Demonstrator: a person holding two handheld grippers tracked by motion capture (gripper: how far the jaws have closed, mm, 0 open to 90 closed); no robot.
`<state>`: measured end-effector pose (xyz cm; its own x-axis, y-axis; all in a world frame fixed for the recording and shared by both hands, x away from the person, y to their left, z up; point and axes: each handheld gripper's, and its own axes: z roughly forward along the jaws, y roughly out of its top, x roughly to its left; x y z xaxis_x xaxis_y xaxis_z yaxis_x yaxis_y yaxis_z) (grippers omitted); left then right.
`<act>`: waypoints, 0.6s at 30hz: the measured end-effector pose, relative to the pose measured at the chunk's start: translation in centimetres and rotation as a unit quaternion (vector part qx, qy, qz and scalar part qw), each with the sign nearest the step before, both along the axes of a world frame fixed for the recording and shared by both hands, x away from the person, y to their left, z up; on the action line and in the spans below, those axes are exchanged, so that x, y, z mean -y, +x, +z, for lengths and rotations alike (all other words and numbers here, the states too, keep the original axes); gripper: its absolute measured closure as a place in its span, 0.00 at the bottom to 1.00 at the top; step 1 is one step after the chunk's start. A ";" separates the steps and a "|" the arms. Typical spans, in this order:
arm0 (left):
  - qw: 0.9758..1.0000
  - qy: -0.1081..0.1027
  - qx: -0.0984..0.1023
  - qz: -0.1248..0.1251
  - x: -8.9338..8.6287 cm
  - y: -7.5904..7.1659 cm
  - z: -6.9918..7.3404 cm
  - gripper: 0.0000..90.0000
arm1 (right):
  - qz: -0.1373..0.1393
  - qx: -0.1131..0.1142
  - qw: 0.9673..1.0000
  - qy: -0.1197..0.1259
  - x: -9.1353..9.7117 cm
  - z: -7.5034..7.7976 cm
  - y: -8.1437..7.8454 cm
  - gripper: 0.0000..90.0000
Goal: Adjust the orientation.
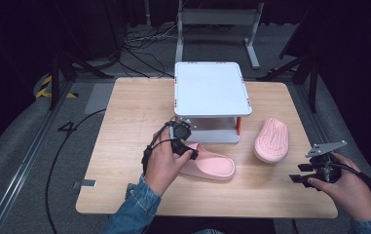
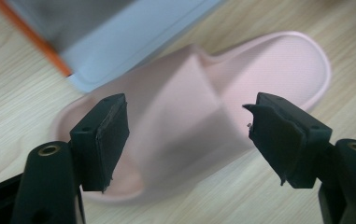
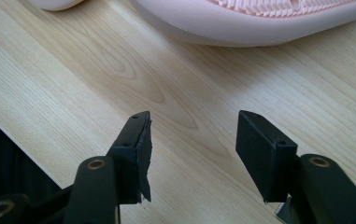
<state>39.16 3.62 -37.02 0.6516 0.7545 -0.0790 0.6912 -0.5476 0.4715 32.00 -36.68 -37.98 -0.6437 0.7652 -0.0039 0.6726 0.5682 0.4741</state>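
Note:
A pink slipper [image 1: 211, 166] lies sole-down on the wooden table [image 1: 124, 122], just in front of a white two-level stand [image 1: 210, 87]. My left gripper [image 1: 189, 151] hovers over its strap end. In the left gripper view the slipper [image 2: 241, 70] lies under my left gripper [image 2: 187, 112], whose jaws are open and clear of the strap. A second pink slipper [image 1: 272, 140] lies sole-up to the right of the stand. My right gripper [image 1: 300, 173] rests near the table's right front corner. It stands open and empty [image 3: 194, 123], short of that slipper [image 3: 259, 23].
The stand's lower shelf [image 2: 133, 42] and an orange post [image 2: 31, 37] sit close behind the left gripper. Bare wood [image 3: 175, 84] lies ahead of the right gripper. The table's edge [image 3: 26, 144] runs close at its left. Cables [image 1: 139, 44] trail on the floor behind.

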 end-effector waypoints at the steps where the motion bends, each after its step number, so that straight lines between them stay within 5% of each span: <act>1: 1.000 0.015 0.004 0.005 0.8 0.1 -0.2 0.29 | -0.001 0.000 1.000 0.001 0.0 -0.1 0.0 0.51; 2: 1.000 0.015 0.004 0.005 0.8 0.1 -0.2 0.28 | -0.001 0.000 1.000 0.002 0.0 -0.1 0.0 0.51; 5: 0.997 0.070 0.015 0.023 2.1 0.3 -1.1 0.27 | -0.001 0.001 1.000 0.002 0.2 0.0 0.0 0.51; 8: 0.995 0.097 0.015 0.026 2.3 0.4 -1.7 0.27 | -0.002 0.002 1.000 0.005 0.3 0.0 0.0 0.51; 18: 0.994 0.106 0.003 0.005 1.5 -0.7 -2.1 0.31 | 0.002 0.002 1.000 0.005 0.1 0.0 0.2 0.51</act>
